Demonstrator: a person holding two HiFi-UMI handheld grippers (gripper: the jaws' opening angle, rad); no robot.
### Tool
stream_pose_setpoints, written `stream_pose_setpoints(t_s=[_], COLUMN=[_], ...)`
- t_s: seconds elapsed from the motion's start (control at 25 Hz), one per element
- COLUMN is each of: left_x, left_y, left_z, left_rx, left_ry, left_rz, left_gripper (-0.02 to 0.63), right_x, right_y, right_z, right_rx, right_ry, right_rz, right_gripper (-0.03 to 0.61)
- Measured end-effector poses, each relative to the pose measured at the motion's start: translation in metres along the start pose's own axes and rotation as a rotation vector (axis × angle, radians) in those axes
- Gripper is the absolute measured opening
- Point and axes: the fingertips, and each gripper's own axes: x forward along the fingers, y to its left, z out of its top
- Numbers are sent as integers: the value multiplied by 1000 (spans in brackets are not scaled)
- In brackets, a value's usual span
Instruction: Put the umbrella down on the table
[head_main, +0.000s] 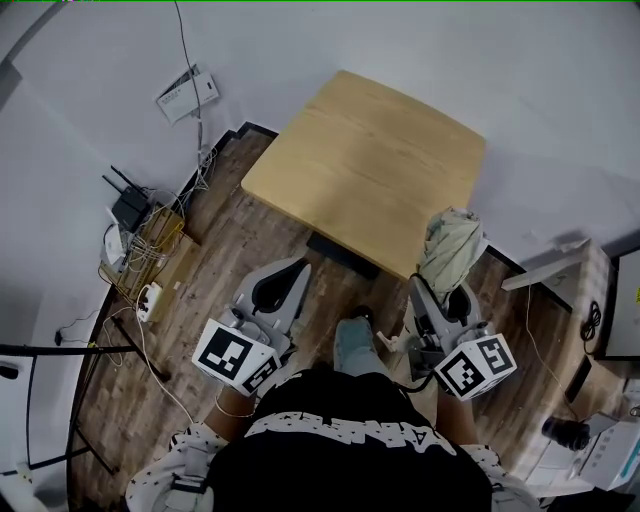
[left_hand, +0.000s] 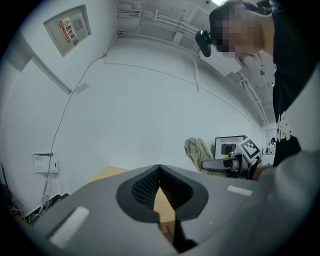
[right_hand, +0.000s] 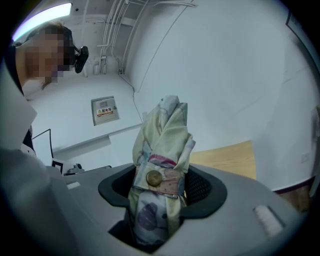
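Right gripper view showed the right gripper (right_hand: 162, 195), fingers wide, clamped on the folded umbrella (right_hand: 162, 145), upright near the bench (head_main: 370, 170) edge. Left gripper (left_hand: 160, 192) fingers stood closed, empty. Judged step: carrying in. Next: advance over the bench, lower, release.

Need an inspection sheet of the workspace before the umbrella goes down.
Surface: wooden table, top bare.
Job's things: folded umbrella, strap buttoned, upright in the right gripper near the table's near right corner; not laid down yet.
Clutter: nothing seen on the table.
Grippers: right gripper shut on the umbrella; left gripper jaws together, nothing between them.
Cables: tangle of cables with a router on the floor by the left wall; one cable runs up the wall.
Surroundings: white walls, wood-pattern floor, a monitor beyond the right gripper.
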Motion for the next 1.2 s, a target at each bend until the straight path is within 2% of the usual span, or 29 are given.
stream_pose_setpoints(t_s=[0.4, 1.2], left_x=[34, 133], left_y=[20, 50], left_z=[5, 26], left_rx=[25, 47], left_ry=[18, -3], left_rz=[16, 25], left_gripper=[-15, -15], right_x=[37, 105], right_y=[-29, -92], right_z=[13, 53], right_rx=[13, 9], right_ry=[15, 30], right_rz=[4, 17], right_gripper=[270, 270])
